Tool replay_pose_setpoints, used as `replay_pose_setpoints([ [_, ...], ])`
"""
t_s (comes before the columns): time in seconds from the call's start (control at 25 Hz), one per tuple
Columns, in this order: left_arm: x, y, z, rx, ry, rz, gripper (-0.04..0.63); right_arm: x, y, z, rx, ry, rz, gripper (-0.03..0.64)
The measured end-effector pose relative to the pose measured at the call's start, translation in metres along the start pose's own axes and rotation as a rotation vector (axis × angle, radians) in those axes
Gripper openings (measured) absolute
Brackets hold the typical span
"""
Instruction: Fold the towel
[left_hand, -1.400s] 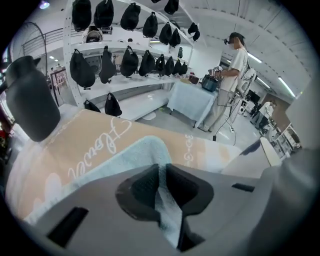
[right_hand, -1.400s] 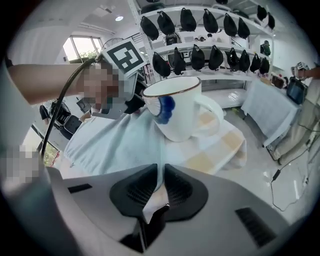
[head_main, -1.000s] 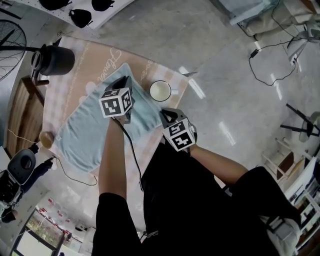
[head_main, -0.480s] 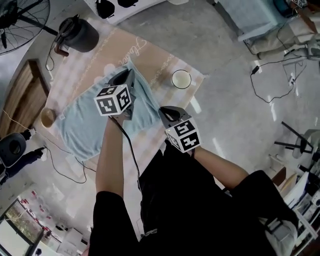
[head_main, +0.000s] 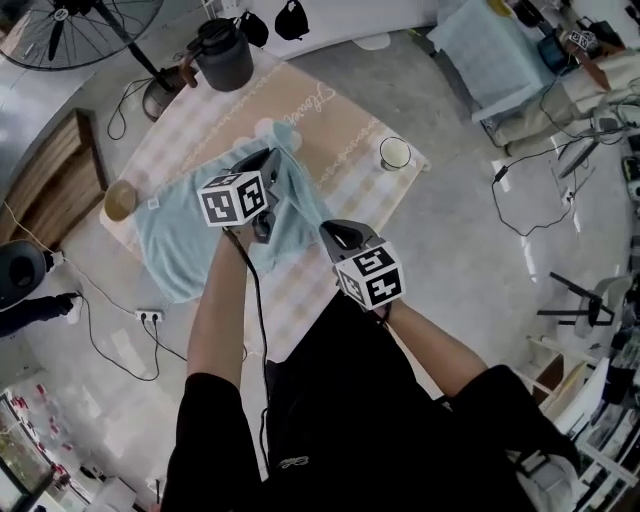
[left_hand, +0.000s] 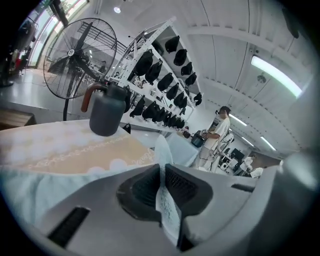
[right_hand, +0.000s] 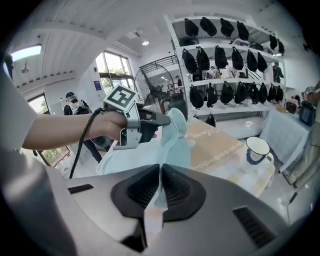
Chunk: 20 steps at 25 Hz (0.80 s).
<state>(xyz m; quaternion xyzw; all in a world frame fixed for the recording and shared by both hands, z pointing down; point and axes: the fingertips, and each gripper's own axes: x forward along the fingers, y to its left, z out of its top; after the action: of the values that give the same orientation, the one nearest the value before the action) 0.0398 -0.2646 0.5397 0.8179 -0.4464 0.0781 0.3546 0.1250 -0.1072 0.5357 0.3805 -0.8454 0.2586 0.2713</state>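
Step in hand, as judged: carry the gripped edge of the towel (head_main: 180, 235) over the part lying flat, to fold it in half.

1. Tongs state. The left tongs (left_hand: 162, 192) are pressed together on a thin fold of the towel. The right tongs (right_hand: 160, 190) pinch another part of the same edge. Hold both pinches firm until the edge is laid down.
2. Hold both tongs level with each other, so that the cloth between them hangs taut without a twist.
3. Carry the edge toward the left of the head view and line it up with the far edge before lowering.
4. Stay clear of the mug (head_main: 395, 152) at upper right and the kettle (head_main: 225, 55) at the top.

Towel condition: pale blue, soft and limp. It lies centre-left on the desk (head_main: 340, 140). The lifted edge rises to a peak at the left tongs and sags toward the right tongs. The rest lies flat, with slight wrinkles.
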Motion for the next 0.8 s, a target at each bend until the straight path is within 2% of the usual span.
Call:
replay_pose_setpoints([
  [0.28, -0.038, 0.008, 0.011, 0.005, -0.047, -0.015, 0.035, -0.003, 0.043, 0.016, -0.018, -0.048, 0.027, 0.020],
  [0.48, -0.052, 0.021, 0.017, -0.016, -0.064, 0.039, 0.035, -0.001, 0.057, 0.027, 0.010, -0.067, 0.104, 0.020],
  [0.64, -0.060, 0.037, 0.018, 0.001, -0.059, 0.089, 0.035, 0.012, 0.073, 0.026, 0.012, -0.062, 0.172, 0.020],
  [0.8, -0.071, 0.048, 0.018, 0.005, -0.061, 0.088, 0.035, 0.026, 0.097, 0.021, 0.016, -0.048, 0.203, 0.020],
])
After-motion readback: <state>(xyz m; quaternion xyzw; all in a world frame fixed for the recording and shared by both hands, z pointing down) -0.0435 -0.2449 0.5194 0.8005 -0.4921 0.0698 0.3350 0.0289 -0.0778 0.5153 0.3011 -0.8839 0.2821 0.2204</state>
